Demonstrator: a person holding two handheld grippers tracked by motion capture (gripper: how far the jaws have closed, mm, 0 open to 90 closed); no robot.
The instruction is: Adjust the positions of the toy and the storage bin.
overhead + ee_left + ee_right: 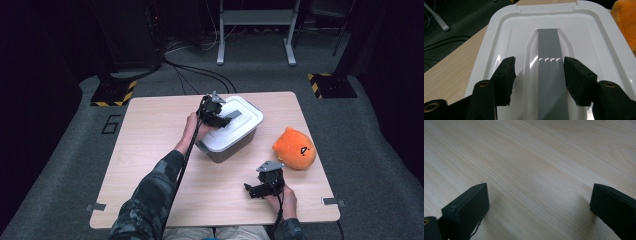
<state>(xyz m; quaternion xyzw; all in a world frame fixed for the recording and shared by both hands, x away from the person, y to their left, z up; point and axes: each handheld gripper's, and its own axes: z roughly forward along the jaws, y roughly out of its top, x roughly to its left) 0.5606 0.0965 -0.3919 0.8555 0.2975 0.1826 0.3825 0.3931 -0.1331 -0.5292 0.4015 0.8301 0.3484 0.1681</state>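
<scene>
On the wooden table [150,150], the left gripper [216,116] hangs over the white lid [594,50] of a grey box [227,150] near the middle. Its jaws stand open on either side of the lid's grey handle [550,65], gripping nothing. To the right of the box lies an orange plush toy [295,148]. The right gripper [262,187] rests low over bare wood at the near right, jaws wide apart and empty.
</scene>
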